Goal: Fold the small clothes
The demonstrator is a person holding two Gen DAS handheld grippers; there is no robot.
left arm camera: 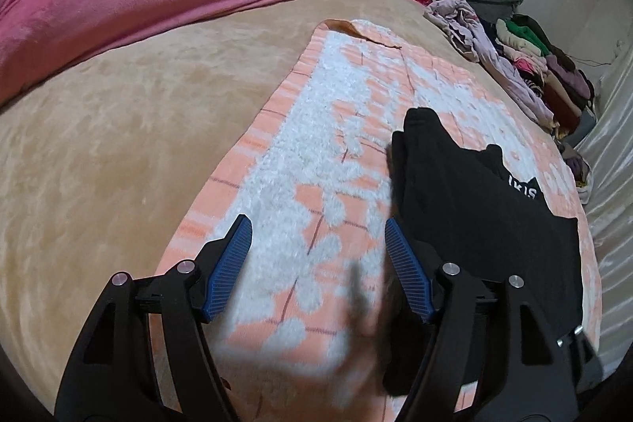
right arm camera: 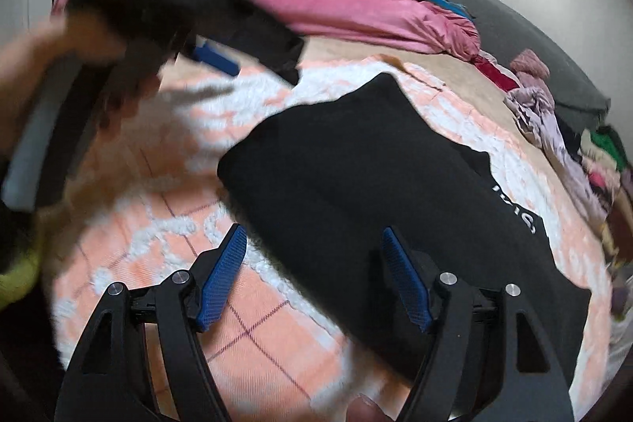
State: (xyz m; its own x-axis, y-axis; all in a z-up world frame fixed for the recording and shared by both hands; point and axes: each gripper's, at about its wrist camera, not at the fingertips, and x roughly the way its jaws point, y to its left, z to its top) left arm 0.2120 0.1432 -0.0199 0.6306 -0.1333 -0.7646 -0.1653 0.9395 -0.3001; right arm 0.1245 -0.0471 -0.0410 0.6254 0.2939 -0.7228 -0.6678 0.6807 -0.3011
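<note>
On the peach-and-white towel [left arm camera: 300, 129], a black garment [right arm camera: 356, 161] (folded), both tools [left arm camera: 318, 224] [right arm camera: 314, 236] apart, empty.

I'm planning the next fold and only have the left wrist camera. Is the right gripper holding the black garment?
Observer: No. The right gripper is open with nothing pinched. The black garment lies flat beneath it.
Operator: Where does my left gripper sit from that side?
Observer: The left gripper hangs above the patterned towel, beyond the garment's far left edge and clear of the cloth. It's blurred there.
</note>
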